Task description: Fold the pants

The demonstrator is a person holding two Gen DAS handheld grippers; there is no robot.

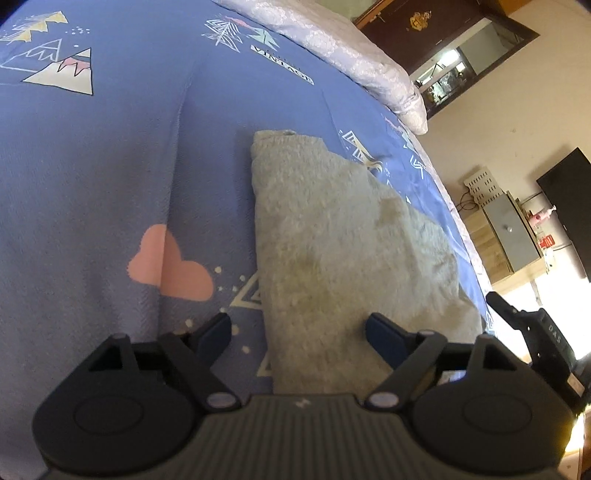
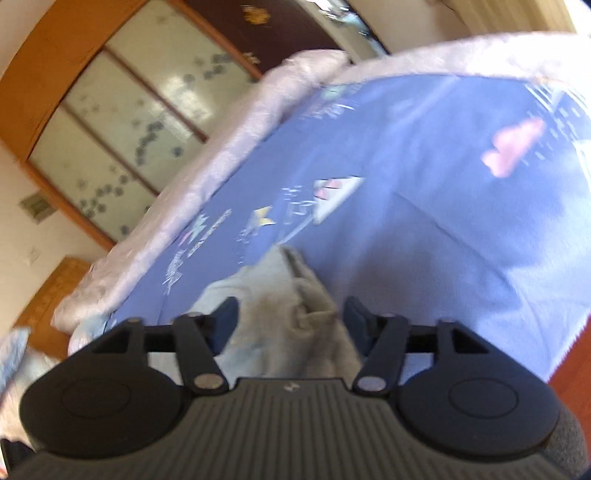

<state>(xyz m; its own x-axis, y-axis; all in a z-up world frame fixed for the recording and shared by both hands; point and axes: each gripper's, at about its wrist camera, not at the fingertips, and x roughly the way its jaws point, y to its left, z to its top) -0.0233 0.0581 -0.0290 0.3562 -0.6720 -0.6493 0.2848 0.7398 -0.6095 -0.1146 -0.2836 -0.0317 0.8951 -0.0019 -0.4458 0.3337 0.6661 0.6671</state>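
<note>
Grey fleece pants (image 1: 332, 236) lie folded into a long strip on a blue patterned bedsheet (image 1: 110, 184). My left gripper (image 1: 297, 330) is open, its jaws spread wide just above the near end of the pants, holding nothing. In the right wrist view the pants (image 2: 291, 325) show a bunched, rumpled end between the spread jaws of my right gripper (image 2: 290, 317), which is open. This view is blurred. The other gripper (image 1: 532, 332) shows at the right edge of the left wrist view.
A pale lilac quilt (image 1: 354, 51) lies rolled along the far side of the bed (image 2: 424, 184). Beyond the bed edge stand a dark cabinet (image 1: 443, 33), a grey box (image 1: 513, 229) on a wooden unit, and a wooden-framed glass door (image 2: 122, 122).
</note>
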